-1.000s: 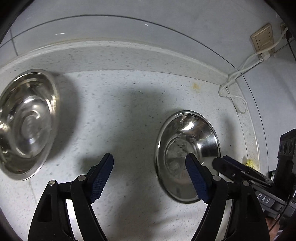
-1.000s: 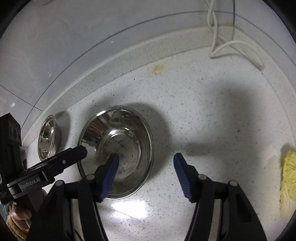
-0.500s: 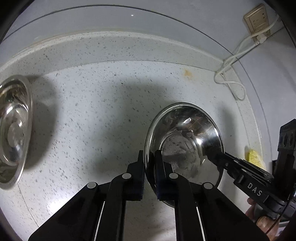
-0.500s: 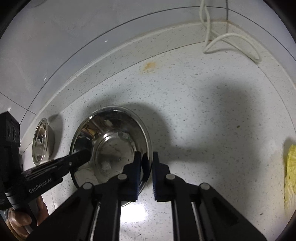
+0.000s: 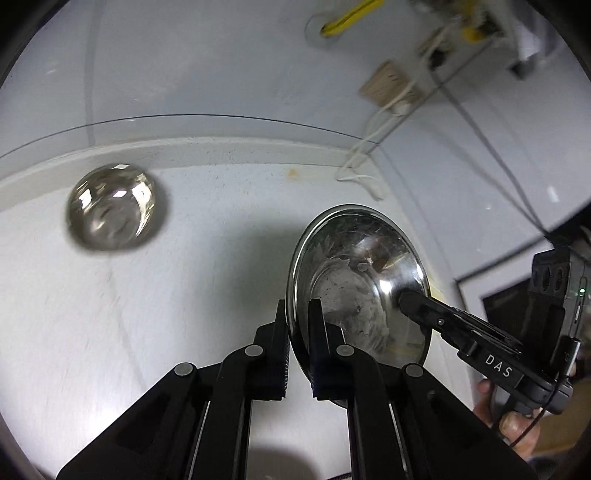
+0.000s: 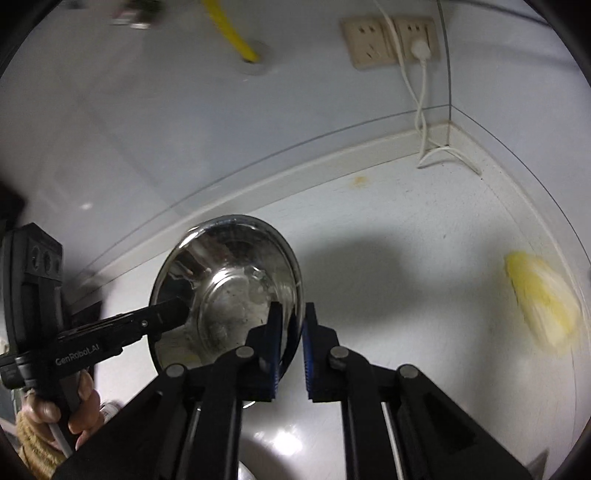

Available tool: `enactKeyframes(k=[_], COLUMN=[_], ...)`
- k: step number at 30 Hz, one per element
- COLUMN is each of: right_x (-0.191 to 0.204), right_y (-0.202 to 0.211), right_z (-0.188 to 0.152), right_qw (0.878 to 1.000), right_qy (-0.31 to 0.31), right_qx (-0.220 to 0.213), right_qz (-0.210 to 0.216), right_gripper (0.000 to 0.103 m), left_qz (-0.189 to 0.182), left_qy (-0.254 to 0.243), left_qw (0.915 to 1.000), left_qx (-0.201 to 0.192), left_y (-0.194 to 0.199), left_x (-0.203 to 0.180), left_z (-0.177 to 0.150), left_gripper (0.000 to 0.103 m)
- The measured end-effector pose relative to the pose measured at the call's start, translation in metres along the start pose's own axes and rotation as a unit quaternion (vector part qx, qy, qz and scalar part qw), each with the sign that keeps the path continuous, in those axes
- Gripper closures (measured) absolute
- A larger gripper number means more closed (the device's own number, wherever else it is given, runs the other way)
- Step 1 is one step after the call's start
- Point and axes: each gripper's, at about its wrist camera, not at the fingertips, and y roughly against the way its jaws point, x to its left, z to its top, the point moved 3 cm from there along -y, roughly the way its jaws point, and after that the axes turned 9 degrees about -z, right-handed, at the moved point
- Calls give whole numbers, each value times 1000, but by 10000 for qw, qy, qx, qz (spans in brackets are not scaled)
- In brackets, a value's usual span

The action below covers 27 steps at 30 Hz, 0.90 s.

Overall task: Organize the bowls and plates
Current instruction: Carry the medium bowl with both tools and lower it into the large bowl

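Observation:
A steel bowl [image 5: 354, 280] is held above the white speckled counter by both grippers. My left gripper [image 5: 298, 325] is shut on its left rim. My right gripper [image 6: 290, 328] is shut on its right rim, and the bowl [image 6: 229, 291] shows in the right wrist view too. The right gripper [image 5: 410, 299] shows from the side in the left wrist view, and the left gripper [image 6: 177, 314] in the right wrist view. A second steel bowl [image 5: 110, 208] sits on the counter at the far left, near the back wall.
A yellow sponge [image 6: 543, 299] lies on the counter at the right. A white cable [image 6: 424, 122] hangs from the wall sockets [image 6: 391, 40] into the back right corner. A yellow hose [image 6: 236, 33] comes out of the wall. A raised kerb [image 5: 221, 151] runs along the counter's back.
Both grippers went from open to shut on the bowl's opposite rims, then lifted it off the counter. The views now tilt up and show more wall.

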Motion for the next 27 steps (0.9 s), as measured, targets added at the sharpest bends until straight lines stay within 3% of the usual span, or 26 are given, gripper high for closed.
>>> enactKeyframes(k=[4, 8, 15, 23, 27], right_x=[32, 55, 66, 65, 63], right_y=[47, 70, 31, -11, -20], right_z=[-52, -114, -212, -242, -243], right_qw=[9997, 9985, 9915, 9848, 9837], right_qy=[154, 381, 422, 447, 404], right_qx=[-51, 261, 1200, 1669, 1743], right_qz=[155, 292, 274, 189, 154], right_gripper=[94, 94, 93, 93, 93], left_qz=[-69, -130, 265, 802, 856], left_qy=[-50, 218, 524, 594, 641], left_qw=[10000, 9996, 9965, 9924, 9909], left_qx=[-15, 88, 589, 715, 811], left_y=[52, 87, 73, 47, 41], left_x=[-8, 5, 49, 73, 74], left_z=[-57, -118, -209, -237, -244], left_gripper=[97, 97, 97, 97, 96])
